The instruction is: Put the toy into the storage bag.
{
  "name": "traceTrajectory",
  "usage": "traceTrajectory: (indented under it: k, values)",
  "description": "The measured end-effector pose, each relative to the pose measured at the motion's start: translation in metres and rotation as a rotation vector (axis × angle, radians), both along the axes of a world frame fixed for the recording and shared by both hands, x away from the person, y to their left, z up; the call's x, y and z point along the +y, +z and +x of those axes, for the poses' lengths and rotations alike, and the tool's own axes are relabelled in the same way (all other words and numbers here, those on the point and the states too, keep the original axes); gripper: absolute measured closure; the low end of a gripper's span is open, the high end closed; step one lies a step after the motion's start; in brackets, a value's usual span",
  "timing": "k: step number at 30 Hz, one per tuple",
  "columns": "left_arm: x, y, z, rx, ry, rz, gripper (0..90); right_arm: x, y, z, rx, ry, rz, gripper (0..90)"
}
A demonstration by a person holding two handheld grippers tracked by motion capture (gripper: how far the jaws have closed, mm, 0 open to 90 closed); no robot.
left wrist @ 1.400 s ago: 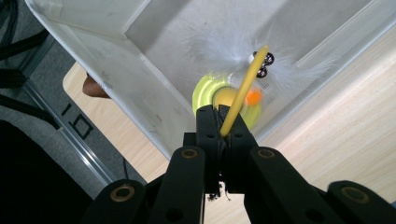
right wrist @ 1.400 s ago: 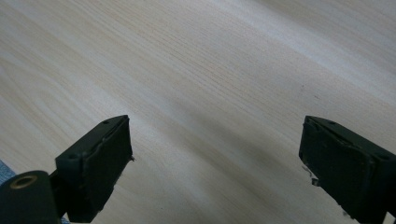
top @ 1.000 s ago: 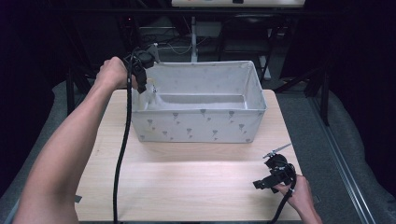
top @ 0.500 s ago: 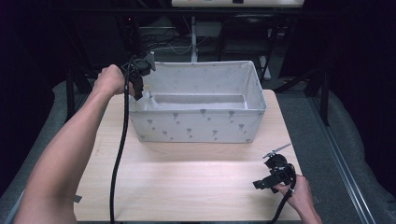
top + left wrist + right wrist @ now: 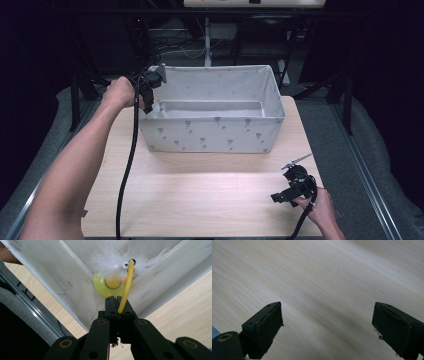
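Observation:
My left gripper (image 5: 149,89) hangs over the left rear corner of a white fabric bin (image 5: 210,132). In the left gripper view its jaws (image 5: 116,300) are shut on a yellow cord (image 5: 127,280). The cord leads to a small metal bell and a tuft of white feathers (image 5: 107,263). Under the feathers, inside the bin's corner, lies a yellow-green disc (image 5: 102,287) with an orange centre. My right gripper (image 5: 291,189) rests low over the table's front right, open, with bare wood between its jaws (image 5: 327,322).
The bin stands on the far half of a light wooden table (image 5: 200,185). A black cable (image 5: 127,165) trails from the left gripper along the forearm. Dark frames and grey floor surround the table.
The left hand has come down and a little nearer, bringing its gripper from above the bin's rear left corner to the rim. The right hand has stayed put.

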State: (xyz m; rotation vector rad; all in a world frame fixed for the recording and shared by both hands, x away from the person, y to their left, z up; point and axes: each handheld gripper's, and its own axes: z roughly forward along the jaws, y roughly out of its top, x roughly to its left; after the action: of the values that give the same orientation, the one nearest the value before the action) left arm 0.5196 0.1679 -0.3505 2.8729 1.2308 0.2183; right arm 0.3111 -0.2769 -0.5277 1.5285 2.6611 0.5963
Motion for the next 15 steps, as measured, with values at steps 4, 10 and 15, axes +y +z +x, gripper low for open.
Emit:
traceTrajectory:
  k: [4, 10, 15]
  values:
    - [0.002, -0.002, 0.000, -0.001, 0.006, -0.004, 87.6, 0.000, 0.000, 0.000, 0.001, -0.001, 0.000, 9.1]
    - [0.006, -0.001, 0.000, -0.006, 0.019, -0.025, 87.2, 0.000, 0.000, 0.000, 0.000, 0.000, 0.000, 9.1]
    - [0.011, 0.004, -0.002, -0.018, 0.025, -0.048, 80.4, 0.000, 0.000, 0.000, -0.001, -0.002, 0.002, 9.1]
